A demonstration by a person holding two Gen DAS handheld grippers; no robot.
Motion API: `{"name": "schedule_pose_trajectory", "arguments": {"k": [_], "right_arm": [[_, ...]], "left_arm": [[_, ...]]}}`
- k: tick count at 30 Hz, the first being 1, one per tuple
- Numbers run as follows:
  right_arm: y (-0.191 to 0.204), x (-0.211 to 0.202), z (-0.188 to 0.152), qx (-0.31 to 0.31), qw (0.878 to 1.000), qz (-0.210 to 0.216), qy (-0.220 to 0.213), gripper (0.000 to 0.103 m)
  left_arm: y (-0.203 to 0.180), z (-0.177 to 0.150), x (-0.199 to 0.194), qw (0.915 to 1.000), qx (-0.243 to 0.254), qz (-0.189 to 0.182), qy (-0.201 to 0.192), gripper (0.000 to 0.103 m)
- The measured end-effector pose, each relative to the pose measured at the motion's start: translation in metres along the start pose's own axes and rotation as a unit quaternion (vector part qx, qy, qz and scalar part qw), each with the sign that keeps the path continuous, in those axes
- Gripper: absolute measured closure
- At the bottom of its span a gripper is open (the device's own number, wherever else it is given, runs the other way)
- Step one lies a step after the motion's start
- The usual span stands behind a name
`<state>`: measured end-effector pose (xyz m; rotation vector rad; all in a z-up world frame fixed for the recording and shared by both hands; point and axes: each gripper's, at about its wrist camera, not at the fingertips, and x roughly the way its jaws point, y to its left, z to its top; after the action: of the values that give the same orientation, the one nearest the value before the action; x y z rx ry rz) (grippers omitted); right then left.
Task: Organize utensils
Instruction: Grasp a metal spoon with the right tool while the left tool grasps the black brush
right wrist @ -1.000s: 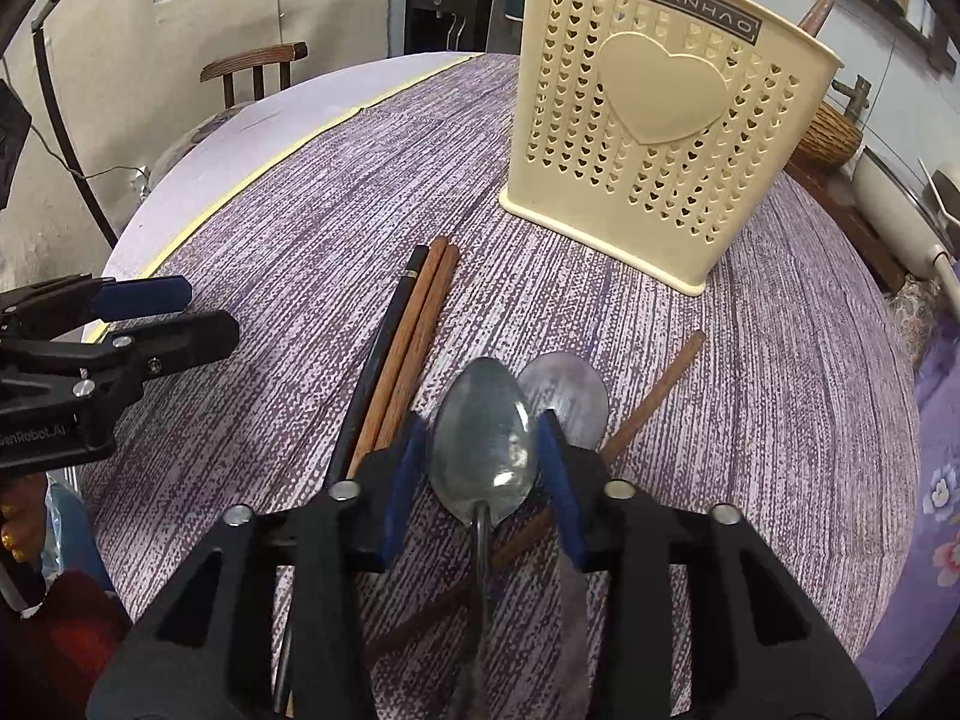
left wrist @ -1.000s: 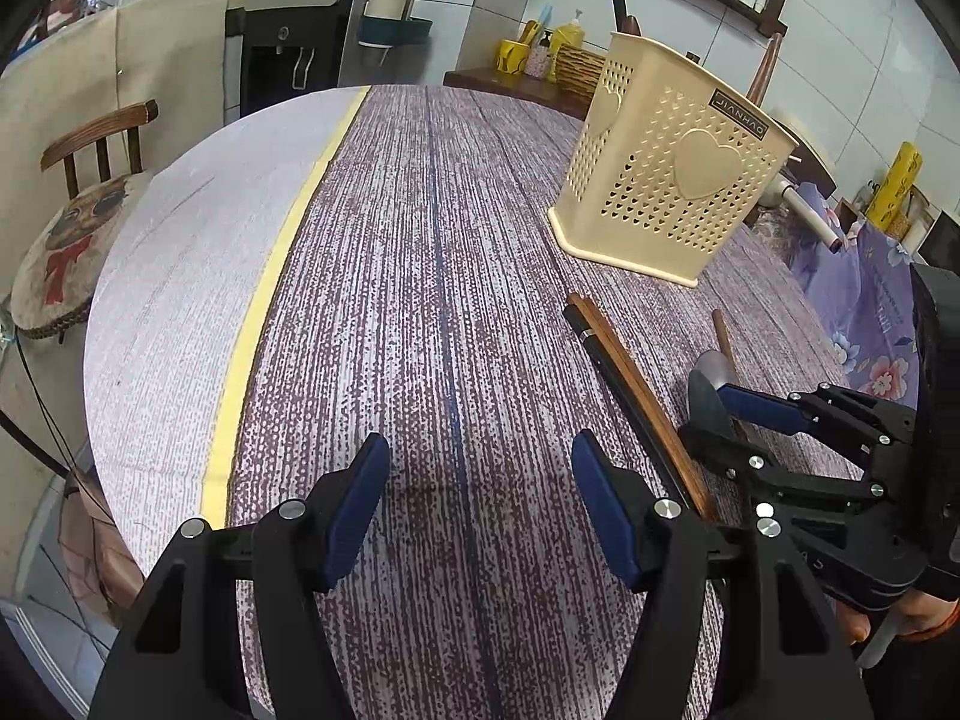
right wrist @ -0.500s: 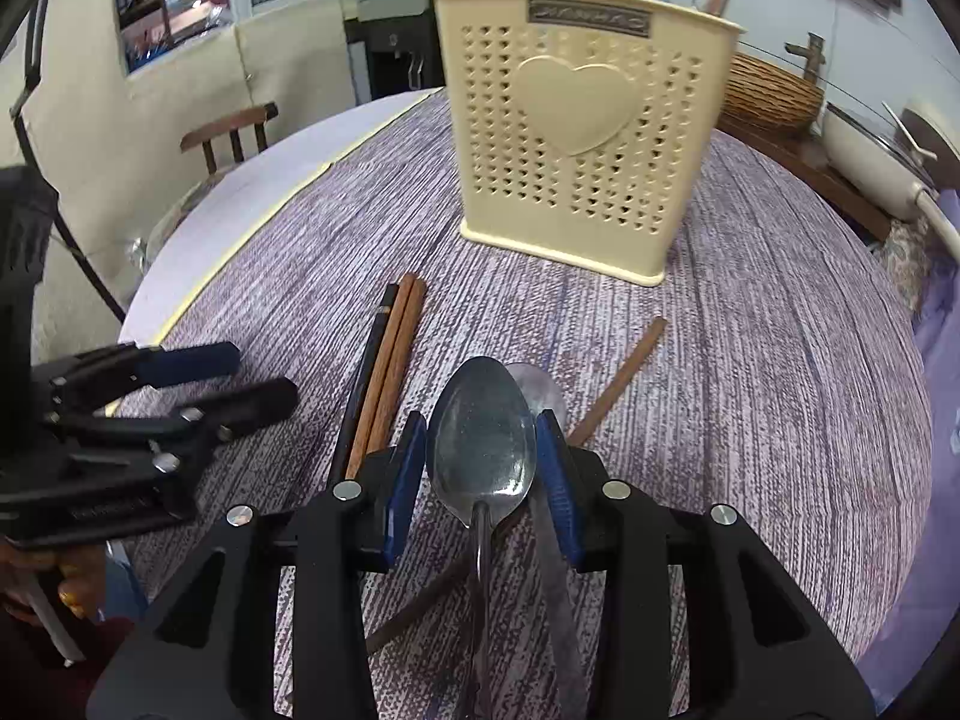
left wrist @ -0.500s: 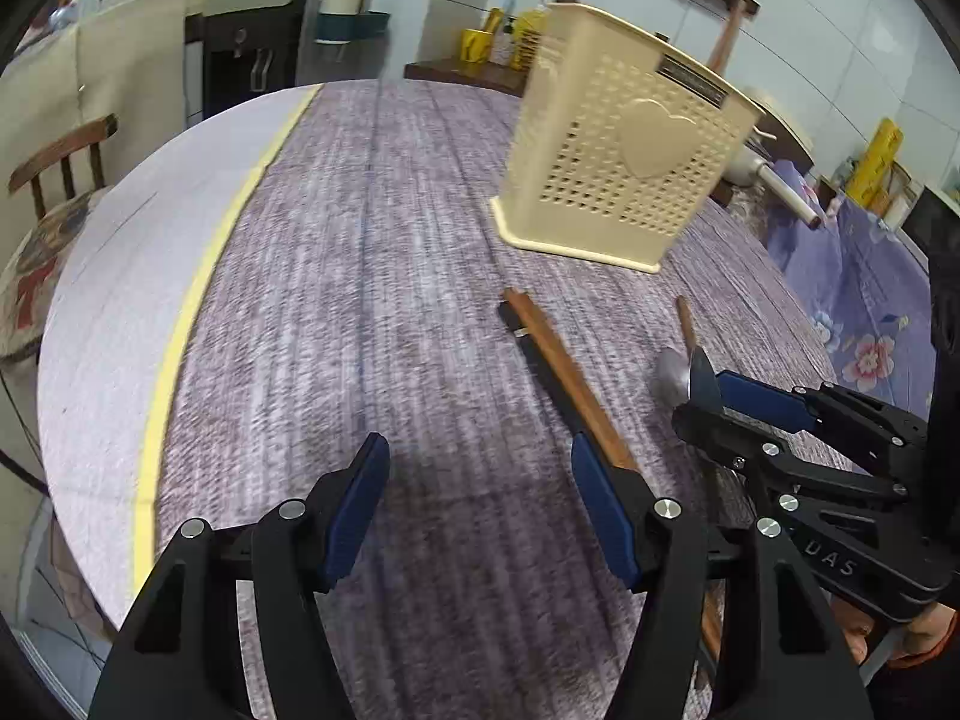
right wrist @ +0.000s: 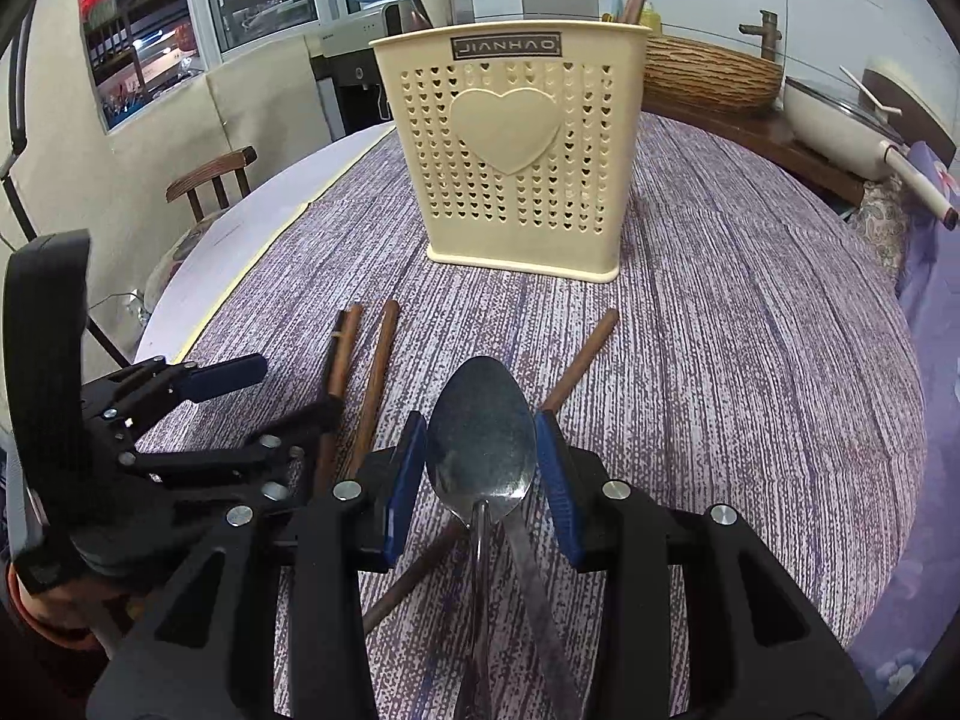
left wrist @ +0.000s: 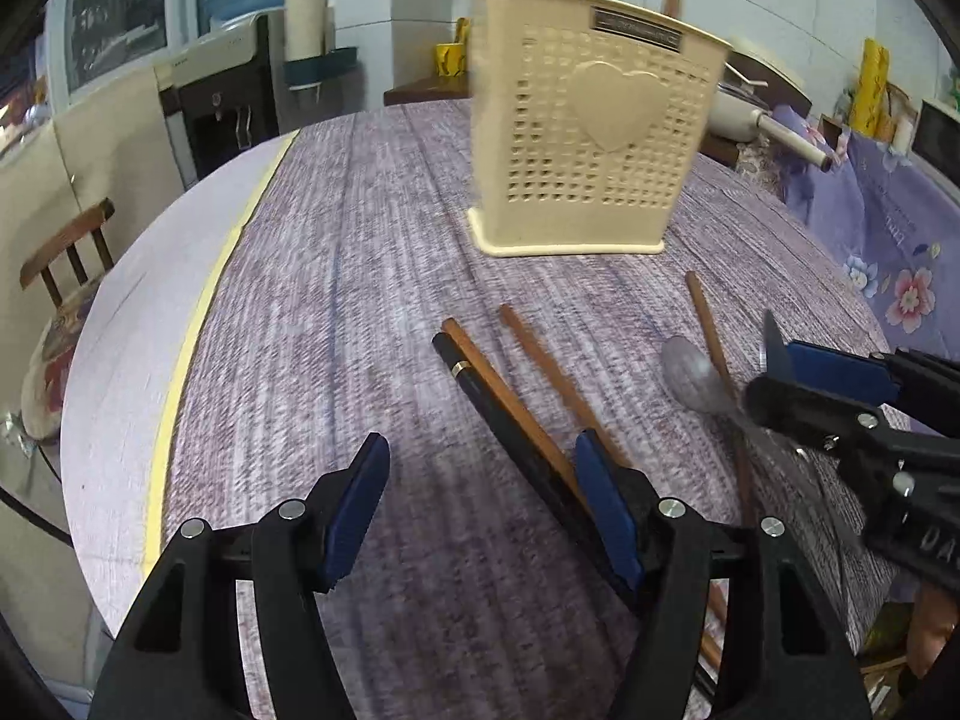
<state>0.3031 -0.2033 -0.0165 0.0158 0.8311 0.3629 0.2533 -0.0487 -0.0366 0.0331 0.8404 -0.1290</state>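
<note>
Both grippers have swung toward the cream utensil holder [right wrist: 519, 156], which now stands squarer and nearer in each view than a second ago, and the brown chopsticks that lay tight together have fanned apart. Counted on the purple-streaked tablecloth [right wrist: 750, 348]: one holder, one black chopstick [left wrist: 510, 420], three brown chopsticks [right wrist: 375, 384], and two spoons. The right gripper [right wrist: 483, 474] pinches one spoon [right wrist: 480, 426] by its bowl between the blue pads, lifted slightly; a second handle [right wrist: 534, 588] lies below it. The left gripper [left wrist: 480, 516] hangs spread wide over the cloth, its right finger just above the black chopstick, gripping nothing. Only the left wrist view shows the second spoon's bowl [left wrist: 696, 375] resting on the cloth against the rightmost brown chopstick; only the right wrist view shows the holder's label and the wicker basket [right wrist: 708, 75] behind it.
</note>
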Motion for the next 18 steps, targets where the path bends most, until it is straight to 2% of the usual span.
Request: {"name": "schedule_pose_trajectory", "arguments": {"k": [4,8,16,18], "right_arm": [[-0.005,-0.002,-0.001,0.010,1.000,0.003,-0.004,0.065],[-0.005,-0.003,0.001,0.014,1.000,0.008,-0.008,0.065],[0.000,-0.005,0.001,0.016,1.000,0.011,-0.012,0.065],[0.000,-0.007,0.001,0.016,1.000,0.011,-0.015,0.065]], "left_arm": [[0.029,0.001,-0.004,0.9993,-0.025,0.028,-0.002,0.038],[0.048,-0.001,-0.007,0.9974,-0.071,-0.006,0.010,0.038],[0.035,-0.003,-0.006,0.9983,-0.054,0.018,0.010,0.041],[0.032,-0.001,-0.005,0.9983,-0.046,0.032,0.014,0.047]]}}
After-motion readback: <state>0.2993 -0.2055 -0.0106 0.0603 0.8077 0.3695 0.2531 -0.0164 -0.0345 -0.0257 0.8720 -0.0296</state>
